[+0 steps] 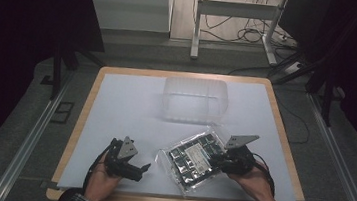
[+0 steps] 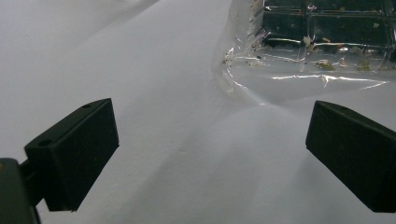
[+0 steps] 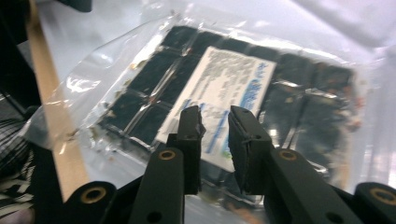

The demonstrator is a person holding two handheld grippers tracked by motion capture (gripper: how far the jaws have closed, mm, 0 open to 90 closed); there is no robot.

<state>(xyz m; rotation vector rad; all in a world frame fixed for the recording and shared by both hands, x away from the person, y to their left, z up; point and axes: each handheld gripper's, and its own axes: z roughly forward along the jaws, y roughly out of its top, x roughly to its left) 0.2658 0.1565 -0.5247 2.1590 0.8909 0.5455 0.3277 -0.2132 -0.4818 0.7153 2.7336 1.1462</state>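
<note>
where the white sheet (image 1: 130,105) covers the wooden table (image 1: 82,120), a clear plastic packet (image 1: 193,157) of dark squares lies flat near the front edge, a white printed label (image 1: 199,155) on its middle. the packet sits turned at an angle to the table's sides, between the two grippers.

right gripper (image 1: 221,161) is at the packet's right side, held in the person's right hand (image 1: 253,181), grey plate on top. in the right gripper view its jaws stand a narrow gap apart, over the label (image 3: 229,93), with nothing pinched between them; whether the tips touch the plastic cannot be told. that view is slightly blurred.

left gripper (image 1: 143,169) rests low on the sheet, left of the packet and apart from it, in the left hand (image 1: 102,180). its jaws stand wide apart and empty; in the left gripper view the packet's (image 2: 299,60) crinkled clear edge lies ahead, beyond the jaw tips, with bare sheet between the two.

a clear empty plastic tub (image 1: 195,100) stands farther back on the sheet, well apart from the packet and both grippers.
</note>
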